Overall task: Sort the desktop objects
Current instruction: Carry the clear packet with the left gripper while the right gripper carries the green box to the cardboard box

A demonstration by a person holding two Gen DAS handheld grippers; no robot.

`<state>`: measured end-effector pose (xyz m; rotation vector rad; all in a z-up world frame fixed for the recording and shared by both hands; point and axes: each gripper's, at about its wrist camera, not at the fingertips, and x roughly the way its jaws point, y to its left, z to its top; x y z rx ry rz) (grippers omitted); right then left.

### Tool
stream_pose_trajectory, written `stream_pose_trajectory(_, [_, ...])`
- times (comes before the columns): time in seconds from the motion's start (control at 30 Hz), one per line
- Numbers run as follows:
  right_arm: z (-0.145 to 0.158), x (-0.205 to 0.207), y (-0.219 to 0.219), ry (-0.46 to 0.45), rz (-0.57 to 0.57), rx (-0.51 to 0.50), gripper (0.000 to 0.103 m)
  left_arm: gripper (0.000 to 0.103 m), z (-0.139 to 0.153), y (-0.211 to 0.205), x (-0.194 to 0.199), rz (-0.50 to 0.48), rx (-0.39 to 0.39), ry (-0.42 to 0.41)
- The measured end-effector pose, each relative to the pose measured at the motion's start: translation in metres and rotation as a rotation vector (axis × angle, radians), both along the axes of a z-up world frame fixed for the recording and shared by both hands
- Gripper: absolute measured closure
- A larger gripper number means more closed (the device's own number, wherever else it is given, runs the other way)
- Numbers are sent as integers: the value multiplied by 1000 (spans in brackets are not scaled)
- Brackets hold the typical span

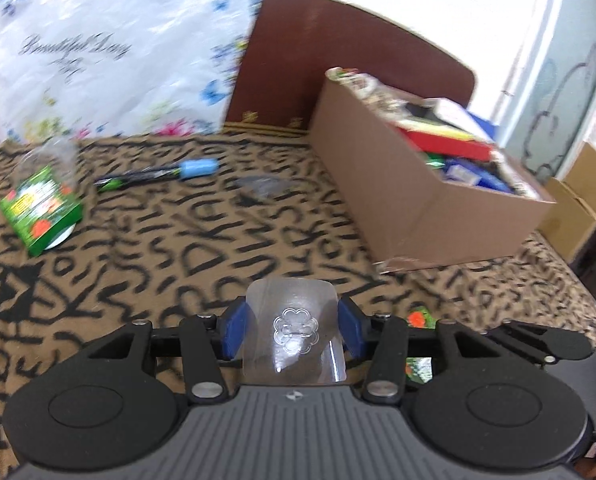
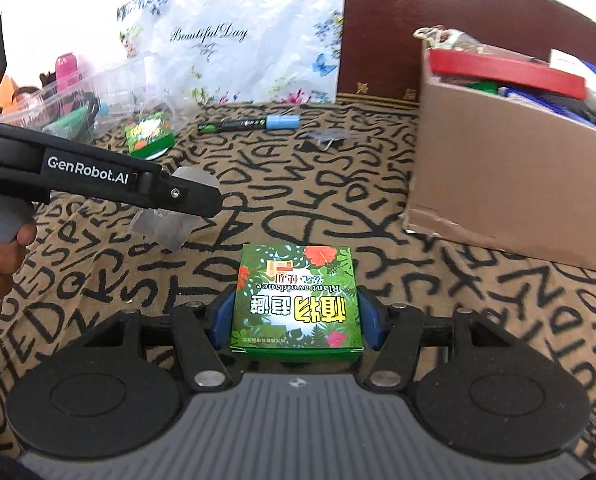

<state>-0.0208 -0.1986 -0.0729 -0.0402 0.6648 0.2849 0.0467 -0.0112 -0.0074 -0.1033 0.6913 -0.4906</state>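
My left gripper (image 1: 294, 332) is shut on a clear plastic lid (image 1: 294, 328) with an embossed flower, held above the patterned cloth. It also shows from the side in the right wrist view (image 2: 178, 196), with the clear plastic lid (image 2: 162, 224) in its fingers. My right gripper (image 2: 296, 312) is shut on a green box (image 2: 296, 304) printed with leaves and red flowers. A second green box (image 1: 42, 212) (image 2: 148, 138) lies at the back left. A marker with a blue cap (image 1: 162, 174) (image 2: 250, 123) lies further back.
An open cardboard box (image 1: 426, 196) (image 2: 510, 184) full of items stands at the right. A clear plastic bin (image 2: 70, 100) holding items sits at the far left. A small grey packet (image 1: 264, 186) (image 2: 326, 138) lies near the marker. A floral bag (image 2: 234, 40) leans at the back.
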Motion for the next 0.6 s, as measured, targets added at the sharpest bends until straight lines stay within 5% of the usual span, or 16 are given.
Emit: stream_pose_trajectory(0.6, [77,-24,-88,-274,-231,17,43,52,96,-107,11,-299,-89,-170])
